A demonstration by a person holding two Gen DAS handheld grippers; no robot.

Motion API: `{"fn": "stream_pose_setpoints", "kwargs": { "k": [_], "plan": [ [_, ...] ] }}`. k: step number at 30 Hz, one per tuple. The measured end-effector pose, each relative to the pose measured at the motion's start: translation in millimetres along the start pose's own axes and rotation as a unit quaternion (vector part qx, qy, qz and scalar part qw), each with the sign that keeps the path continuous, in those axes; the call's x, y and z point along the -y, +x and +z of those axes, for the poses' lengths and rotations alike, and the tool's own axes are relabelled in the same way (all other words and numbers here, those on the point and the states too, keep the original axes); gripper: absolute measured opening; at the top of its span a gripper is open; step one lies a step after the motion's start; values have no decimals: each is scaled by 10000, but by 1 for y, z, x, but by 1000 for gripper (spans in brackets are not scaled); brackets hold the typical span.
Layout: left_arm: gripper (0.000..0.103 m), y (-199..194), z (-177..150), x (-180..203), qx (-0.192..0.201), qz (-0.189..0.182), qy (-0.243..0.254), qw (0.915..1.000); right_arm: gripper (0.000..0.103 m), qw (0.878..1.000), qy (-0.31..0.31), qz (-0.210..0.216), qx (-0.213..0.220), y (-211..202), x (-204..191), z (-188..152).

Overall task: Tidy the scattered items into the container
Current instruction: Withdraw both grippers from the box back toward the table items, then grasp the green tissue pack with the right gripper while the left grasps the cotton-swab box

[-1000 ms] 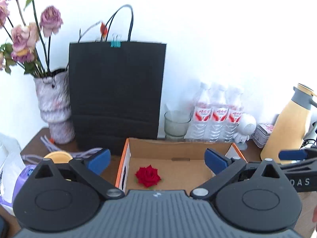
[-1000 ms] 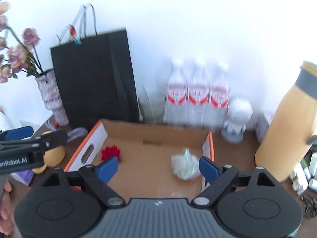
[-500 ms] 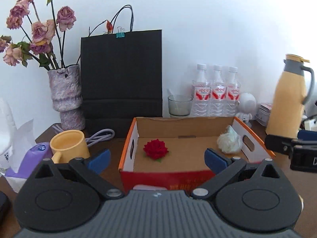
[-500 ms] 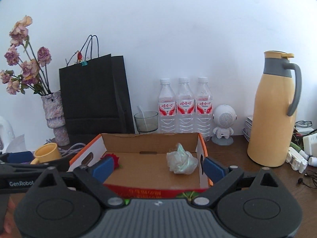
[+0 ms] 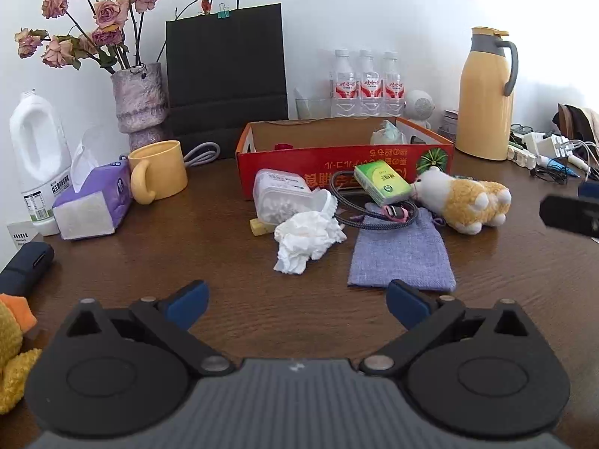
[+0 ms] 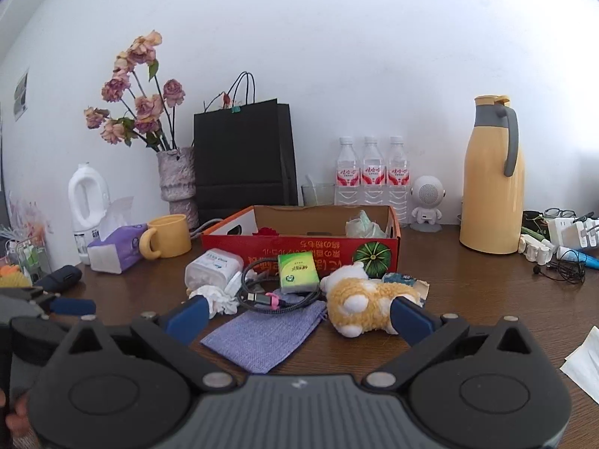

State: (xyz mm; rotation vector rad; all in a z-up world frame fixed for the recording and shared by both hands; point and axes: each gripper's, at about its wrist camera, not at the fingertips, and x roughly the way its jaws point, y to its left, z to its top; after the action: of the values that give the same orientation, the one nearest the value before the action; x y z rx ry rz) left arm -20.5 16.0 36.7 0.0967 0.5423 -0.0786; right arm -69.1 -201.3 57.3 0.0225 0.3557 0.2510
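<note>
Where a second ago only the cardboard box [image 5: 344, 157] filled both views, clutter now lies before it: crumpled tissue [image 5: 309, 237], green packet [image 5: 382, 183], plush toy [image 5: 464, 200]. Inside sit a red rose [image 6: 266, 231] and a wad [image 6: 365, 224]. Left gripper [image 5: 295, 301] gapes empty; right gripper [image 6: 299, 316] is opening, holding nothing.

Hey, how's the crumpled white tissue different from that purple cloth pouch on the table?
The crumpled tissue is white and bunched into a lumpy wad; the cloth pouch is purple-blue and lies flat. The tissue sits against the clear plastic tub, while a coiled cable rests on the pouch's far end. Both lie on the wooden table in front of the red cardboard box, not yet in it.
</note>
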Motion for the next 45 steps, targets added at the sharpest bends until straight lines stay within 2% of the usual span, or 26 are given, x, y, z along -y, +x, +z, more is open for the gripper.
{"fn": "stream_pose_setpoints", "kwargs": {
  "k": [2, 4, 7, 9, 10, 11, 12, 14, 16, 17, 20, 22, 24, 25, 28, 32, 35, 41, 45],
  "plan": [
    [103, 15, 12, -6, -23, -40, -53, 10000, 102, 9997, -59, 32, -236, 16, -3, 5],
    [103, 30, 28, -17, 138, -176, -141, 9997, 101, 9997, -53, 109, -231, 29, -3, 11],
    [103, 69, 59, -39, -57, -347, -539, 9979, 101, 9990, 84, 370, -254, 54, 4, 28],
    [103, 101, 79, -51, -260, -320, -782, 9961, 98, 9982, 55, 448, -392, 84, 8, 43],
    [102, 116, 88, -53, -285, -325, -820, 9957, 91, 9980, 22, 446, -451, 99, 9, 49],
    [102, 129, 94, -55, -292, -289, -878, 9953, 89, 9978, -72, 429, -504, 118, 9, 55],
    [100, 144, 100, -54, -384, -262, -881, 9950, 89, 9973, -186, 411, -571, 137, 9, 60],
    [91, 170, 107, -50, -621, -294, -835, 9941, 82, 9962, -306, 372, -732, 172, 8, 65],
    [85, 189, 107, -42, -819, -312, -618, 9942, 78, 9938, -453, 334, -960, 203, 6, 67],
    [84, 195, 105, -38, -877, -289, -485, 9946, 75, 9926, -547, 293, -1044, 214, 4, 66],
    [84, 203, 99, -33, -1023, -385, -300, 9936, 74, 9868, -947, 150, -1307, 240, -3, 57],
    [89, 202, 96, -31, -1050, -472, -254, 9930, 72, 9856, -978, 186, -1369, 247, -5, 52],
    [87, 202, 95, -27, -1012, -409, -57, 9940, 59, 9859, -861, 258, -1412, 250, -3, 48],
    [82, 203, 94, -24, -1041, -338, 31, 9940, 44, 9854, -847, 273, -1452, 252, -3, 46],
    [74, 201, 96, -27, -1048, -383, -44, 9937, 44, 9862, -719, 316, -1454, 250, 1, 45],
    [72, 189, 99, -37, -930, -303, -258, 9949, 44, 9896, -586, 357, -1265, 231, 5, 56],
    [71, 168, 105, -41, -700, -246, -405, 9964, 44, 9921, -489, 347, -1098, 210, 8, 67],
    [70, 91, 119, -45, 88, -137, -579, 9982, 44, 9974, -448, 185, -531, 147, 9, 90],
    [70, 30, 106, -33, 555, -92, -508, 9971, 44, 9988, -421, 98, -222, 96, 4, 91]
  ]
}}
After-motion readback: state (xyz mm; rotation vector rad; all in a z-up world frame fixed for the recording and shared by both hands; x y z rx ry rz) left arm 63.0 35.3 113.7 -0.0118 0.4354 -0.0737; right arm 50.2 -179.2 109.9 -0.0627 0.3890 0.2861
